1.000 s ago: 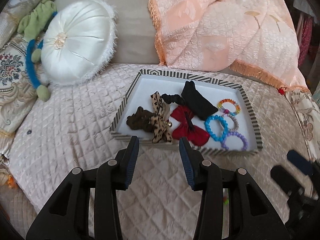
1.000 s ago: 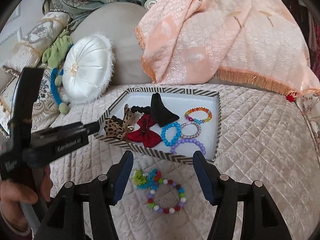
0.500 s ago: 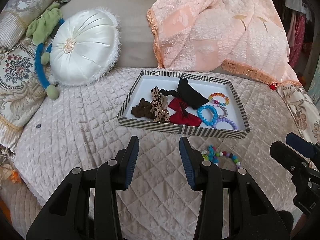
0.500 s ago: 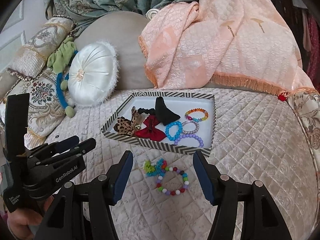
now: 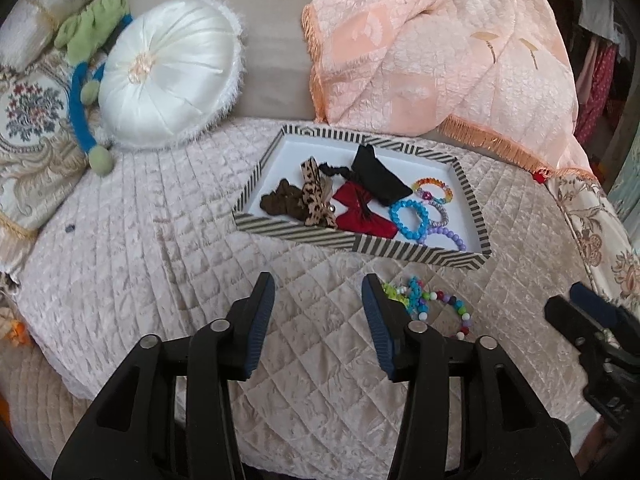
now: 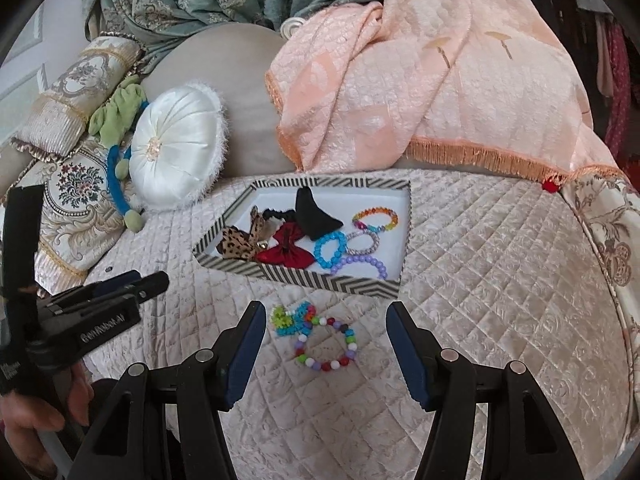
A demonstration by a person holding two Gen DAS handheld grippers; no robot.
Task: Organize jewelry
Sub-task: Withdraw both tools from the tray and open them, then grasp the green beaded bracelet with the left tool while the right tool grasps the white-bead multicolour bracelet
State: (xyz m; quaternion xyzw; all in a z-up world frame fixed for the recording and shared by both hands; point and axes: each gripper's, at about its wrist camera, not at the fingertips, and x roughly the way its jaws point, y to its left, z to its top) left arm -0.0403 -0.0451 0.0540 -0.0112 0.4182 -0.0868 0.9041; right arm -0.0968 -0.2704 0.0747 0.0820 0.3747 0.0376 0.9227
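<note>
A striped tray (image 5: 416, 255) (image 6: 304, 278) sits on the quilted bed. It holds hair bows, scrunchies and several bead bracelets, such as a blue one (image 5: 408, 216) (image 6: 330, 249). A multicoloured bead bracelet (image 6: 326, 342) (image 5: 448, 306) with a green and blue bead cluster lies on the quilt just in front of the tray. My right gripper (image 6: 326, 320) is open and empty, with the loose bracelet between its fingers in view. My left gripper (image 5: 318, 292) is open and empty, to the left of that bracelet.
A white round cushion (image 5: 168, 80) and patterned pillows (image 5: 32, 132) stand at the back left. A peach fringed blanket (image 5: 440, 60) is draped behind the tray. The bed's edge curves away at the right (image 6: 592, 280).
Both grippers have pulled back from the tray toward the front of the bed. The loose bracelet has come into the left wrist view. Both stay open.
</note>
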